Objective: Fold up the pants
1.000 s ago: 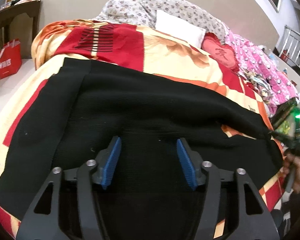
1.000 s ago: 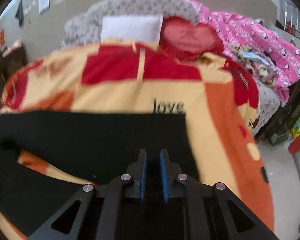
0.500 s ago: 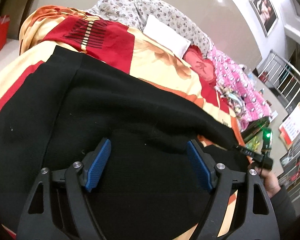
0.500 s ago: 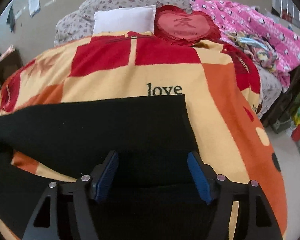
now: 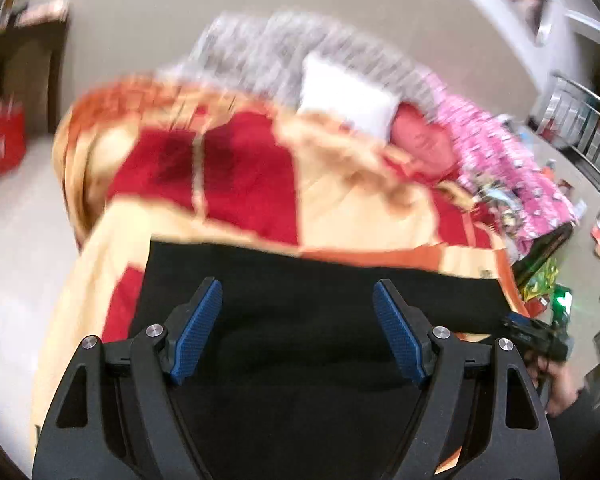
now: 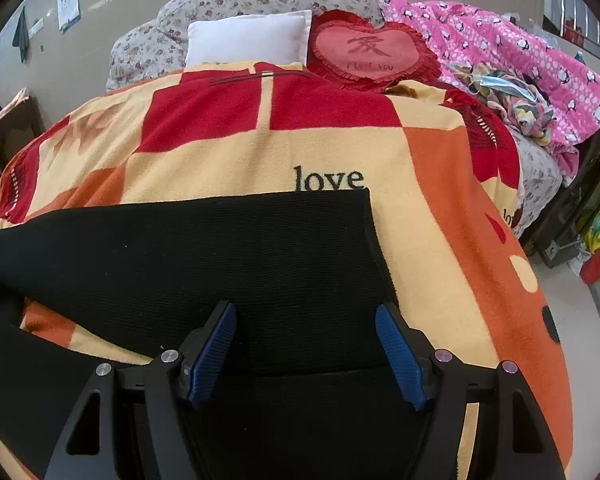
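Note:
The black pants (image 5: 300, 320) lie spread on a red, cream and orange blanket (image 5: 340, 208) on the bed. In the right wrist view the pants (image 6: 220, 256) show one leg lying across, its hem end near the word "love", and a second leg at the lower left with a strip of blanket between them. My left gripper (image 5: 298, 330) is open and empty above the pants; this view is blurred. My right gripper (image 6: 306, 354) is open and empty above the leg end. The right gripper also shows in the left wrist view (image 5: 536, 336), held by a hand.
A white pillow (image 6: 248, 42), a red heart cushion (image 6: 370, 54) and a pink quilt (image 6: 520, 64) lie at the head and right side of the bed. A red bag (image 5: 0, 140) stands on the floor at the left. A dark cabinet (image 6: 580, 200) stands right of the bed.
My right gripper has opened from shut and let go of the pants leg. My left gripper has opened wider and pulled back, so more of the bed shows.

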